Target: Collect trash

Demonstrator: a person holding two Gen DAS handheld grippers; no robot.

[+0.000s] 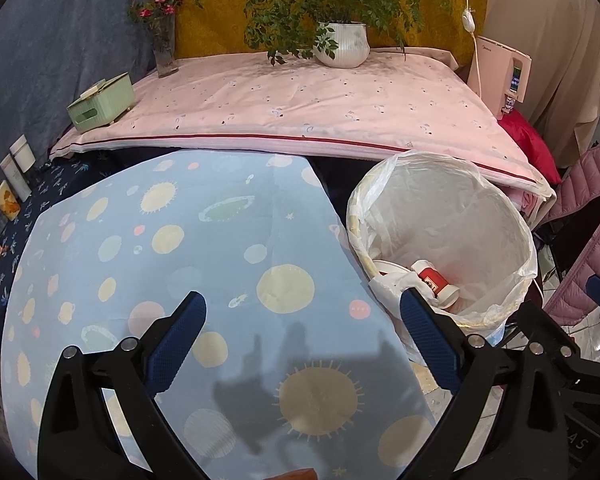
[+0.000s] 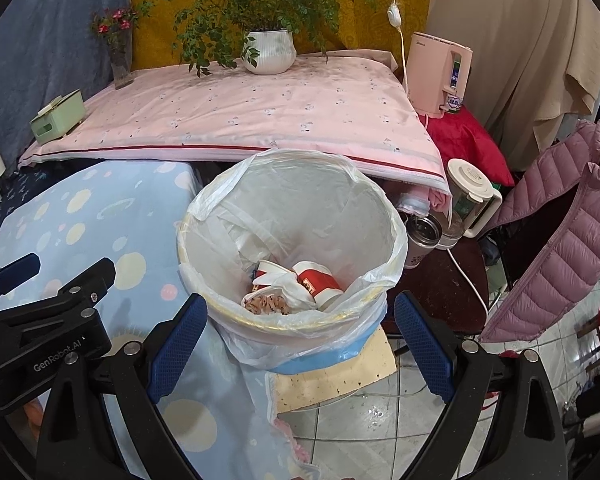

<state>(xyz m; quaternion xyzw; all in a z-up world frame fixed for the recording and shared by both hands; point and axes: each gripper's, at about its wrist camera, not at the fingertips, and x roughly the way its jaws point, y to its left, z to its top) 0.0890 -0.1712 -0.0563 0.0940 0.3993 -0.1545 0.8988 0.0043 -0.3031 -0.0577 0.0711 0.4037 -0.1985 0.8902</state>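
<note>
A white bin lined with a clear plastic bag (image 2: 236,200) stands beside the table with the blue planet-print cloth (image 1: 180,240). Inside lie a red-and-white paper cup (image 2: 320,282), crumpled paper and food scraps (image 2: 266,303). The left wrist view shows the same bin (image 1: 500,216) at right with the cup (image 1: 434,280) in it. My left gripper (image 1: 302,340) hovers open over the blue cloth with nothing between its fingers. My right gripper (image 2: 300,344) hangs open above the bin's near rim, also holding nothing. The left gripper's body (image 2: 40,320) shows at the left of the right wrist view.
A pink-covered table (image 1: 300,108) behind carries a potted plant (image 1: 342,44), a flower vase (image 1: 164,48) and a green tissue box (image 1: 100,102). A pink appliance (image 2: 440,72), a blender jug (image 2: 470,196), a steel flask (image 2: 422,236) and a pink puffer jacket (image 2: 556,232) crowd the right side. Tiled floor (image 2: 380,412) lies below.
</note>
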